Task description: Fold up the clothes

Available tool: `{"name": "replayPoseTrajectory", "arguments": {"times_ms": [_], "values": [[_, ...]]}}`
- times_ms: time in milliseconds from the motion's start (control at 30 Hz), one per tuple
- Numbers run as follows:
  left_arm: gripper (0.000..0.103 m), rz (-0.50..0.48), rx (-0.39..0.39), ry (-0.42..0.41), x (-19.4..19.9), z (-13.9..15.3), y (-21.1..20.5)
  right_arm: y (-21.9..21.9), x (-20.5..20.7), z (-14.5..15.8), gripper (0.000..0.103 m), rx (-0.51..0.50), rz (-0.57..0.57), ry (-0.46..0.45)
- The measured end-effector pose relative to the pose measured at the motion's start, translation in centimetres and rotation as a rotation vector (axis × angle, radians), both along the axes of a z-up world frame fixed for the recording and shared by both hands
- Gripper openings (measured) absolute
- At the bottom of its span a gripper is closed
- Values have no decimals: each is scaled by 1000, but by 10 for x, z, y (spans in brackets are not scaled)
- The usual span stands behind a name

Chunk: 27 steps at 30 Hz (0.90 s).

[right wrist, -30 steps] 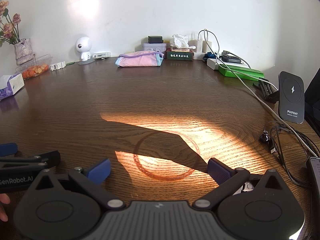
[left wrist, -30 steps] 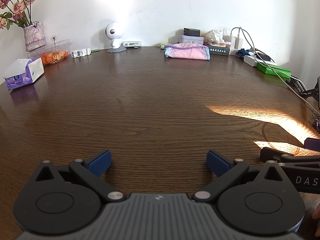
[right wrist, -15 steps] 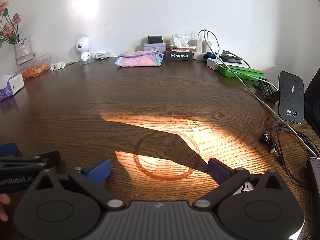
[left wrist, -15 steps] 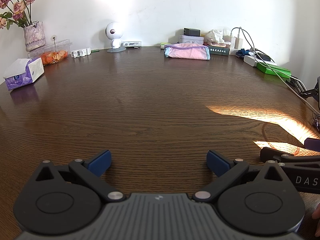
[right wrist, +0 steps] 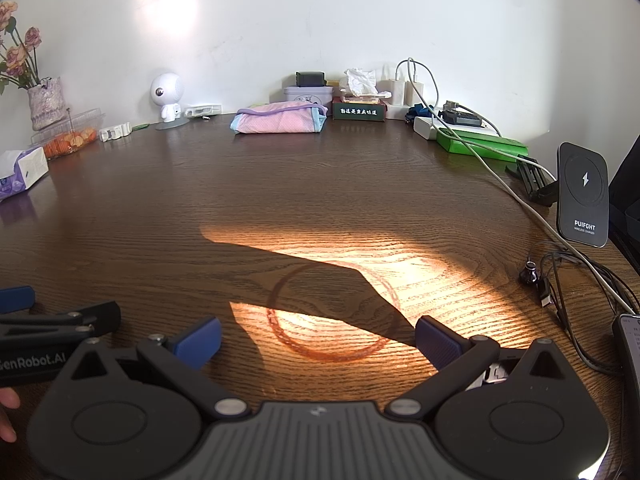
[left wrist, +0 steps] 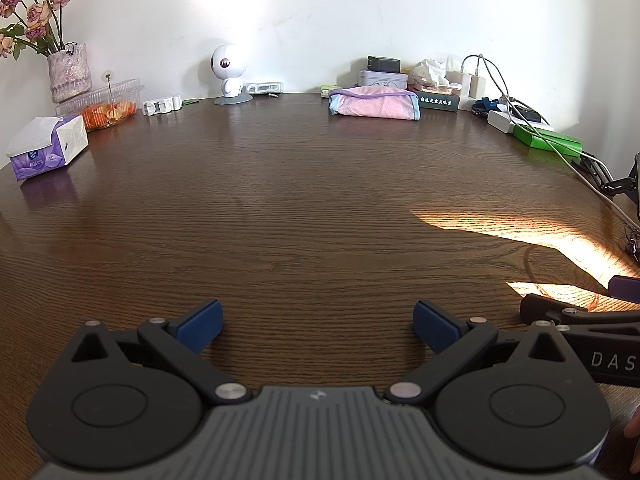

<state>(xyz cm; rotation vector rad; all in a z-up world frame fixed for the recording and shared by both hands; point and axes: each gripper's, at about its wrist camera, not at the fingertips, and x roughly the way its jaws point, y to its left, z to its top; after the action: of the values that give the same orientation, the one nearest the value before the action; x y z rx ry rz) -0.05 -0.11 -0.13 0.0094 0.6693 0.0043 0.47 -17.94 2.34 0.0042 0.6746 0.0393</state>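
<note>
Bright daylight; wall (left wrist: 320, 20) glare, sunlit patch with hard shadows on table (right wrist: 320, 208); fisheye-bent edges, sharp focus

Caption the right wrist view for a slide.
Open right hand-held gripper low over wooden table; folded pink garment at the far edge.

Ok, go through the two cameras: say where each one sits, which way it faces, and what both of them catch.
Left wrist: sits on the left gripper, low over the table, facing the back wall; its open blue fingers and the right gripper's side at the right edge show.
Right wrist: sits on the right gripper, facing the same wall; its open fingers, the left gripper's side and a fingertip show at the left.
Shared: the folded pink garment, white round-headed figure, tissue box, green box.
</note>
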Motion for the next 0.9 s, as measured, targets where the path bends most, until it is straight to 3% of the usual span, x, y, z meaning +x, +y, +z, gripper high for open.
{"name": "replayPoseTrajectory", "arguments": {"times_ms": [900], "values": [[103,-10,-2,2,1,1,3,0,2,0,103,-3,8,4]]}}
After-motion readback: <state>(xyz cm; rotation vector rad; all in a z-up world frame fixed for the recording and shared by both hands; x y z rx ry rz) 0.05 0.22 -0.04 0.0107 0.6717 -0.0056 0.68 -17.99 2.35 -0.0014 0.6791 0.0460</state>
